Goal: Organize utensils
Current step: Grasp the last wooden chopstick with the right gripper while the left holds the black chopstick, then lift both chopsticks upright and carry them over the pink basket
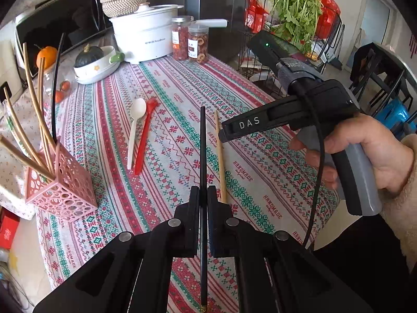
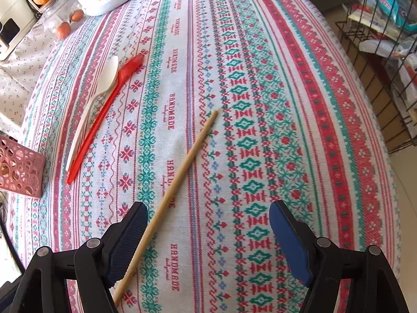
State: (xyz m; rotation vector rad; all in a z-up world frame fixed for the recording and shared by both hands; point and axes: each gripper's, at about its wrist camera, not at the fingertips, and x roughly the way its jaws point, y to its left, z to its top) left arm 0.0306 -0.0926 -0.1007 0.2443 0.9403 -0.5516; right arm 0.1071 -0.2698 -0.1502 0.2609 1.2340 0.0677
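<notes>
Left hand-held gripper [image 1: 200, 198] clamping black chopstick [image 1: 202, 151], lower end cropped, right hand-held gripper [image 2: 208, 224] agape over wooden chopstick [image 2: 177, 182], perhaps touching.

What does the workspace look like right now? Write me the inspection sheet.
Surface: patterned tablecloth, flat.
Job's things: pink holder with chopsticks; black chopstick in left gripper; wooden chopstick, white spoon and red spoon lying loose.
Clutter: white cooker, two jars, bowl with squash, orange.
Grippers: left shut on black chopstick; right gripper open over wooden chopstick.
Cables: black cable on right gripper.
Surroundings: wire rack, greens.
</notes>
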